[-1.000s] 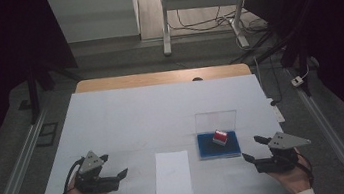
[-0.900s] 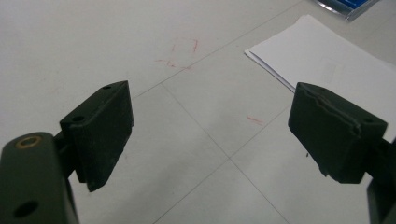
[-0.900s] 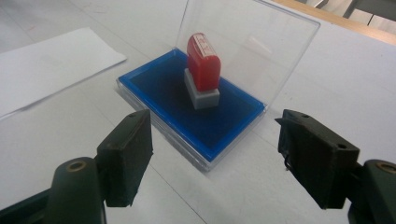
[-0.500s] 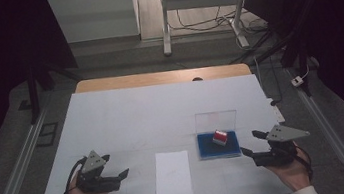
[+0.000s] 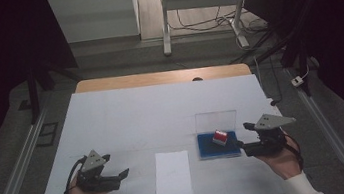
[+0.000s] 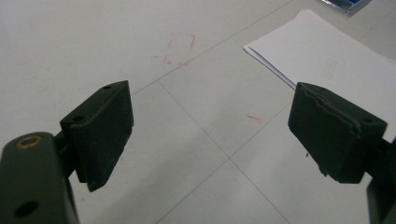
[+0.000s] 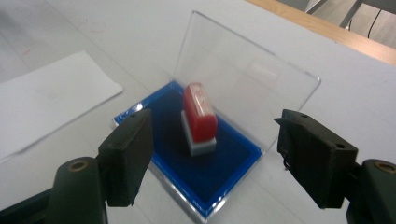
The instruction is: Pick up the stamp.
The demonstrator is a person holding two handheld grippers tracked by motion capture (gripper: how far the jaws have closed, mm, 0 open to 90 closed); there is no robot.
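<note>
A red stamp (image 5: 220, 137) with a grey base stands on the blue ink pad (image 5: 207, 150) of a clear case, whose lid (image 5: 216, 121) stands upright behind it. My right gripper (image 5: 242, 135) is just right of the case, open and pointing at it. In the right gripper view the stamp (image 7: 200, 114) stands between and beyond the wide jaws of the right gripper (image 7: 212, 144), untouched. A white sheet of paper (image 5: 172, 173) lies left of the case. My left gripper (image 5: 122, 176) rests open near the table's front left, with bare table between its jaws (image 6: 210, 126).
The white table (image 5: 127, 118) ends in a wooden strip (image 5: 157, 77) at the far side. Faint red pen marks (image 6: 180, 49) show on the surface ahead of the left gripper, and the paper's corner (image 6: 327, 65) lies to its right. Dark floor and metal rails flank the table.
My right gripper has lifted and moved in toward the case from the front right. The left gripper has stayed where it was.
</note>
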